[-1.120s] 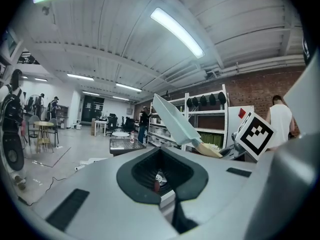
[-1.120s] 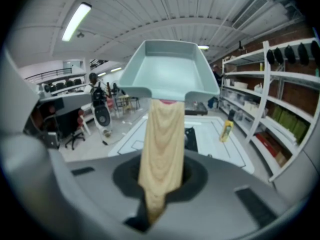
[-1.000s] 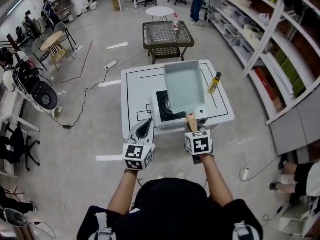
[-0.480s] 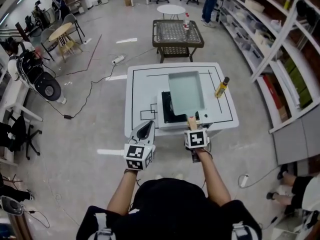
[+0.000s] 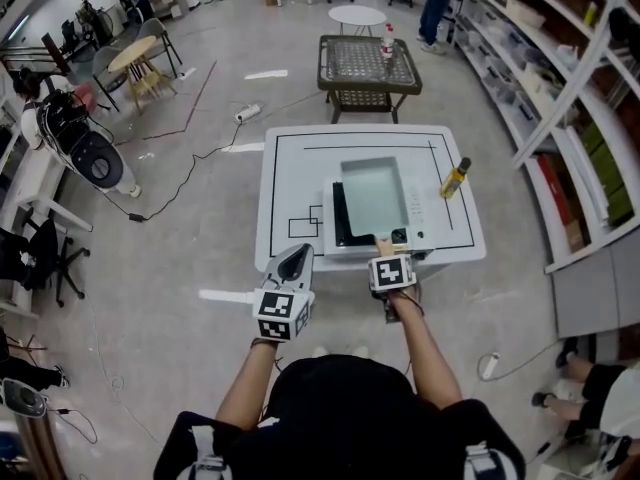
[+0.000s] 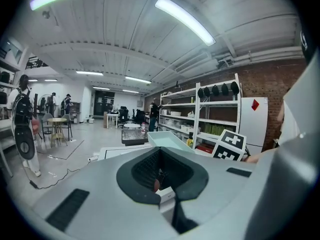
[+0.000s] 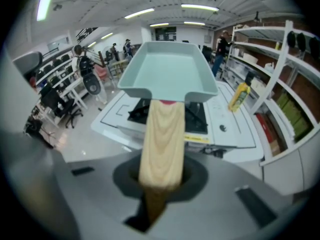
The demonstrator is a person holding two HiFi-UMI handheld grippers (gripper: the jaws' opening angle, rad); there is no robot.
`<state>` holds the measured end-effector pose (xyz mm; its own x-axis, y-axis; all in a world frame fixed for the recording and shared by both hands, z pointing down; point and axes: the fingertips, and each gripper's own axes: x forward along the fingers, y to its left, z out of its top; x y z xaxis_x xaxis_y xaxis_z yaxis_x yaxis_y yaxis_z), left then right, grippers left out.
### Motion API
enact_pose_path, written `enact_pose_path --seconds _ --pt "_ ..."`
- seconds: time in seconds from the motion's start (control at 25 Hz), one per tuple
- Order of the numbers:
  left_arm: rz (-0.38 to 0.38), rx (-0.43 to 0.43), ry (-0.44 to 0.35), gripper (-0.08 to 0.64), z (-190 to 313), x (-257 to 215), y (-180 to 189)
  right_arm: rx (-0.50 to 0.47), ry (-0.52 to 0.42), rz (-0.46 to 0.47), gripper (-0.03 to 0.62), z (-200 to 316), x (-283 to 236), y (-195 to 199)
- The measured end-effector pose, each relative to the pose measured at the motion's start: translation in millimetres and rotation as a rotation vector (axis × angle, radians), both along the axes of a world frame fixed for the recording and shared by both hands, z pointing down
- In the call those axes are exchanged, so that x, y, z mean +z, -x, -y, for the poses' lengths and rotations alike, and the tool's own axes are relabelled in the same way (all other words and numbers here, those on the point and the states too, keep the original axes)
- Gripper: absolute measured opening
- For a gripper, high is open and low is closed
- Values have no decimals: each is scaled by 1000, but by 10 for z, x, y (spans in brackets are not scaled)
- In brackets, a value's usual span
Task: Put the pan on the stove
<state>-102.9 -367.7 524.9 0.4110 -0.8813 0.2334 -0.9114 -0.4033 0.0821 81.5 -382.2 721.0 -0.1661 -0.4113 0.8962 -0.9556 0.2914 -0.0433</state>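
The pan (image 5: 374,196) is a pale teal rectangular tray with a wooden handle (image 5: 384,245). It hangs over the black-topped stove (image 5: 340,220) on the white table (image 5: 290,183). My right gripper (image 5: 386,252) is shut on the end of the handle at the table's near edge. In the right gripper view the handle (image 7: 161,139) runs out from between the jaws to the pan (image 7: 167,69), with the stove (image 7: 196,120) below it. My left gripper (image 5: 296,258) is held off the table's near left corner, shut and empty. The left gripper view catches the pan (image 6: 167,140).
A yellow bottle (image 5: 454,178) stands at the table's right side, beyond the stove's knobs. Behind the table is a low wicker-top table (image 5: 368,63) with a bottle on it. Shelving (image 5: 560,88) lines the right wall. Cables lie on the floor to the left.
The right gripper has lowered the pan toward the stove, and the pan now lies flatter over it. The left gripper has sunk a little.
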Motion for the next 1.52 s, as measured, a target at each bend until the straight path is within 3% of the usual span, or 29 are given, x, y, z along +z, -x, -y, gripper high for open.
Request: enact_pose_path --seconds 1.16,1.52 --pt "25 -68 39 26 -45 214 183 17 42 -104 58 234 409 -15" --pt "34 -59 51 26 -85 265 144 51 42 -43 72 277 337 59"
